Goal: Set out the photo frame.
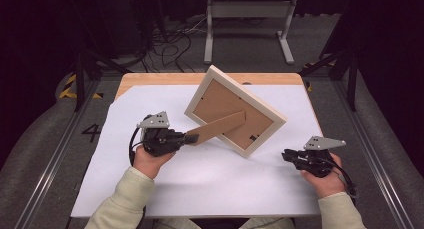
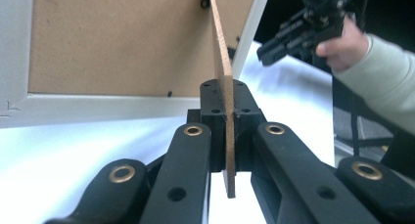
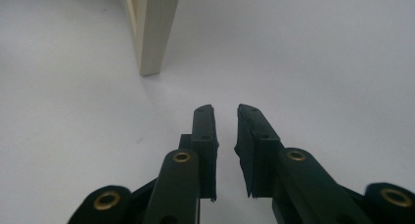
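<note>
A: Desk (image 1: 150,189) under white sheet, wood edge at far side. Picture frame (image 1: 260,131) face down near the middle, turned at a slant, brown backing up.

B: Noted. Stand leg (image 1: 217,128)?

A: Hinged to backing, free end toward the near left. Pinched edge-on in left gripper (image 1: 186,138); in the left gripper view, jaws clamped on the thin board (image 2: 227,136), pads flat on both faces.

B: Right gripper (image 1: 289,155)?

A: Resting near the frame's near corner, clear of it. In the right gripper view, jaws (image 3: 226,136) set narrow with a gap, nothing between, frame corner (image 3: 151,33) just ahead.

B: Step in hand, by judgement?

A: Likely swinging the leg out from the backing. Best done slow, following the hinge's arc, no twist across the board; thin fibreboard, liable to bend or tear at the hinge.

B: Risk?

A: Frame sliding or lifting with the pull. Worth bracing the near corner with the right gripper, pressing down on the moulding, not the backing.

B: Grip depth?

A: Adequate; pads well onto the leg's end. No need to re-bite.
</note>
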{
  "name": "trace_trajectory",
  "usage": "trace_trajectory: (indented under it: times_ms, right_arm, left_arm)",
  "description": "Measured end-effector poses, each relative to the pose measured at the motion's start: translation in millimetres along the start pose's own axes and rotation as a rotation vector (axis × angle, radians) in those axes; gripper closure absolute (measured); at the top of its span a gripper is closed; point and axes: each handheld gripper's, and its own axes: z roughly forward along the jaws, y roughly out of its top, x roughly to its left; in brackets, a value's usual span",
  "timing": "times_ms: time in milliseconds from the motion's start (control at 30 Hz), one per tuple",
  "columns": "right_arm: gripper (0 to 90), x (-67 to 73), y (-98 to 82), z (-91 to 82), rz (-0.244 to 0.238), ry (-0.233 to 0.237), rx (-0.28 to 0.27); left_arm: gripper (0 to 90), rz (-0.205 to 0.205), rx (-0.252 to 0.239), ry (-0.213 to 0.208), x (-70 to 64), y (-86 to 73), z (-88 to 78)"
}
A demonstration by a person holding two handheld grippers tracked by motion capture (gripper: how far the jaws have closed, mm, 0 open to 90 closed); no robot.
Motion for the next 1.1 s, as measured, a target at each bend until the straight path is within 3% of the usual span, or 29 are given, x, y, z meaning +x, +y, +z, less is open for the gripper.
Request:
trace_trajectory:
  times_ms: [300,800,1100]
  right_arm:
    - [77.9,0.6,3.6,3.7,-0.009,0.012,-0.003]
    - [77.2,2.4,6.8,8.8,-0.022,0.022,0.005]
    - [77.0,3.4,6.7,10.4,-0.026,0.025,0.008]
  left_arm:
    - [86.8,0.033,0.103,-0.013,6.8,-17.7,-6.2]
    - [84.6,-0.033,0.187,-0.043,23.0,-40.0,-6.9]
    - [84.7,-0.015,0.286,-0.018,24.6,-53.6,-4.3]
